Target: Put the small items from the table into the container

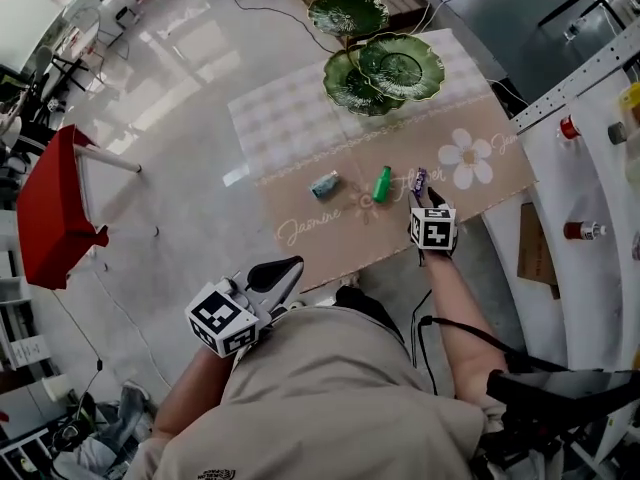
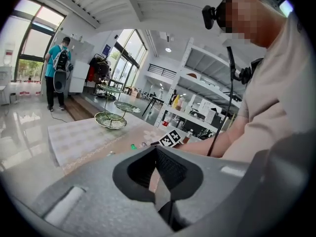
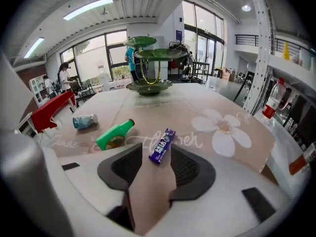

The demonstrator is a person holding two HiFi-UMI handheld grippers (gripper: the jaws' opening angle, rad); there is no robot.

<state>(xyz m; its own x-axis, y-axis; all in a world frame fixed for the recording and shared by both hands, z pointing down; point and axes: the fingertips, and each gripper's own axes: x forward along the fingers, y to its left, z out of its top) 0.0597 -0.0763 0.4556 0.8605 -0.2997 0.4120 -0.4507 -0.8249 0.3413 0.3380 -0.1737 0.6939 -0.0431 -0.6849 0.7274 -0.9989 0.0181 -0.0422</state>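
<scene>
Three small items lie on the tan flower mat (image 1: 480, 183): a purple candy bar (image 1: 421, 179) (image 3: 162, 145), a green bottle (image 1: 382, 183) (image 3: 114, 134) on its side, and a pale blue bottle (image 1: 325, 183) (image 3: 85, 121). A green leaf-shaped tiered dish stand (image 1: 385, 68) (image 3: 148, 85) stands at the mat's far end. My right gripper (image 1: 428, 196) (image 3: 155, 157) is open over the mat, its tips on either side of the near end of the purple bar without pressing it. My left gripper (image 1: 285, 268) (image 2: 154, 154) hangs off the table's near edge by the person's body, holding nothing, with a narrow gap between its jaws.
A red stool (image 1: 55, 208) stands on the glossy floor to the left. White shelving (image 1: 590, 168) with bottles runs along the right of the table. A cable (image 1: 300, 23) trails over the floor behind the stand. A person with a backpack (image 2: 58, 70) stands far off.
</scene>
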